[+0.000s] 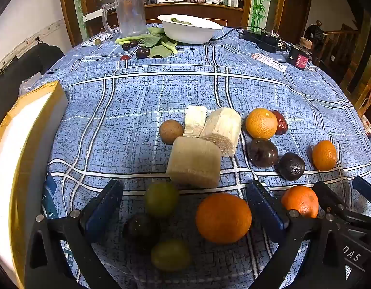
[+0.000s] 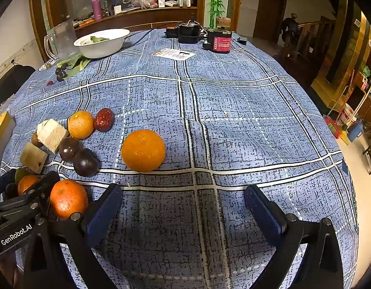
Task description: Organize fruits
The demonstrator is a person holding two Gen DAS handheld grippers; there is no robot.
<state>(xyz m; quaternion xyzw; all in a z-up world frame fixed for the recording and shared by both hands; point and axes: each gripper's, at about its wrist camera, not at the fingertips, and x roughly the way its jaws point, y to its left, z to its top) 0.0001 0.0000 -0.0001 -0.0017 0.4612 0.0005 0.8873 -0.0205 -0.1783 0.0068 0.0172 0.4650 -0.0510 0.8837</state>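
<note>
My left gripper (image 1: pixel 184 207) is open over an orange (image 1: pixel 223 218), two green fruits (image 1: pixel 161 198) and a dark fruit (image 1: pixel 141 228) on the blue cloth; none is gripped. Ahead lie pale sponge-like chunks (image 1: pixel 195 161), a brown fruit (image 1: pixel 171 131), two dark passion fruits (image 1: pixel 262 152), more oranges (image 1: pixel 261 122) and a red date (image 1: pixel 280 121). My right gripper (image 2: pixel 183 204) is open and empty above bare cloth. An orange (image 2: pixel 143 150) lies ahead of it, another orange (image 2: pixel 68 198) just left of its left finger (image 2: pixel 103 213).
A yellow-rimmed white box (image 1: pixel 16 159) stands at the left. At the far end are a white bowl (image 1: pixel 190 27), a clear jug (image 1: pixel 130 15), green leaves with dark grapes (image 1: pixel 142 52), a power strip (image 1: pixel 260 37) and a red-labelled device (image 2: pixel 219 41).
</note>
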